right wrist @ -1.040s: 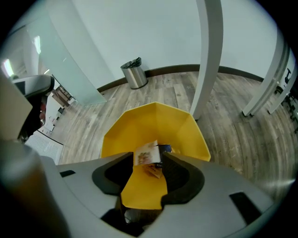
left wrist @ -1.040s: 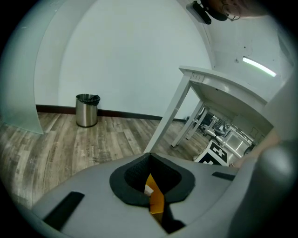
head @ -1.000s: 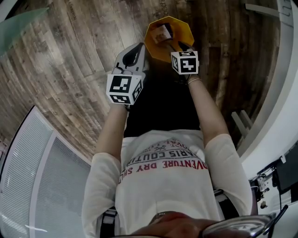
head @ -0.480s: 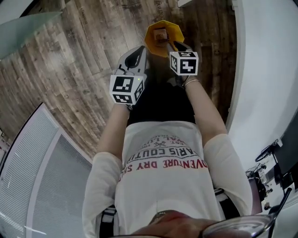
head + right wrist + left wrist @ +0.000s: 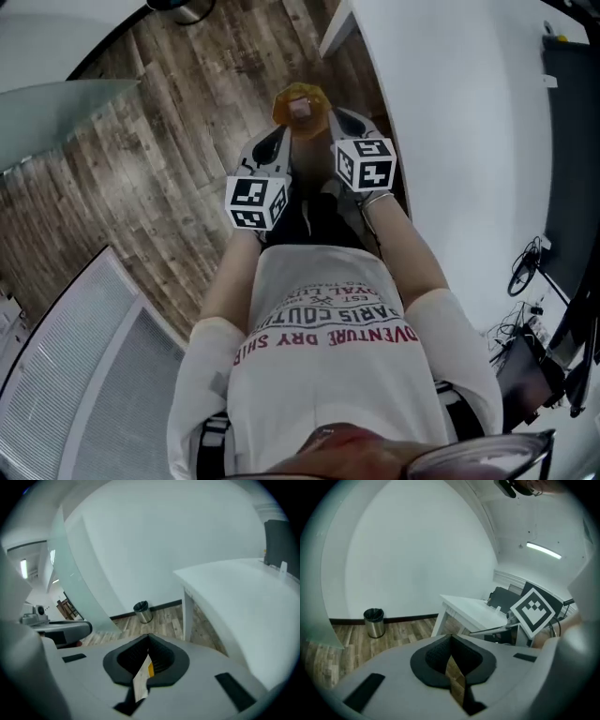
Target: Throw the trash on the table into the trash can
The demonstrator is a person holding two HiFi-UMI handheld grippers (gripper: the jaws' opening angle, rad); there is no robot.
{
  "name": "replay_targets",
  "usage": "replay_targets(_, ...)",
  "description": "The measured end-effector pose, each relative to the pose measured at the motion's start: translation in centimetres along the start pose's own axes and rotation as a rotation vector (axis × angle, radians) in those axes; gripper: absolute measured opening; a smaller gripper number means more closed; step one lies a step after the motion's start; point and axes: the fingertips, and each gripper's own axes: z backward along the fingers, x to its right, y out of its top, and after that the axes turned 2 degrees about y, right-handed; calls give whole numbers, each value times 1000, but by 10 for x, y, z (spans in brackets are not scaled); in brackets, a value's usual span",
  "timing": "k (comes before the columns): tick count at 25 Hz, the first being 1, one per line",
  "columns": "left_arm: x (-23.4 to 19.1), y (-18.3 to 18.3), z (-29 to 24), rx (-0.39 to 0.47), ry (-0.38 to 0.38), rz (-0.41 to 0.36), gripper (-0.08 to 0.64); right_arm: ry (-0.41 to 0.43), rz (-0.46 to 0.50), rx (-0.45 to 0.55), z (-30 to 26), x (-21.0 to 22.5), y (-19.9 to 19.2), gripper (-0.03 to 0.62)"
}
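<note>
Left gripper (image 5: pixel 273 139): clenched, pads met; only wooden floor (image 5: pixel 405 629) shows through the slot.
Right gripper (image 5: pixel 341 118): jaws have just closed, pads tight together; a white-and-yellow sliver shows in the slot, cannot tell what.
White table (image 5: pixel 450 131): its long edge runs close along the right gripper's right side.
Orange trash can (image 5: pixel 298 94): on the floor just past both gripper tips, beside the table's edge near its corner.
Trash (image 5: pixel 300 111): a pale scrap inside the can.
Steel bin (image 5: pixel 374 622): by the far wall, well apart.
Glass panel (image 5: pixel 56 117): at the left, well apart from the grippers.
</note>
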Motion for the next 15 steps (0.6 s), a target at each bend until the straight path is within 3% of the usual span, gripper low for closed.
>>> replay_targets(6, 93, 75, 5, 89, -176, -105, 23, -119, -6, 233, 122, 26, 67, 26)
replay_targets(9, 154, 104, 9, 128, -272, -117, 23, -193, -5, 316, 191, 49, 72, 26)
replay_targets(12, 215, 120, 6, 148, -357, -186, 23, -272, -34, 390, 254, 77, 68, 26)
replay_targets(15, 279, 122, -5, 135, -483, -252, 23, -405, -92, 468, 315, 110, 54, 26)
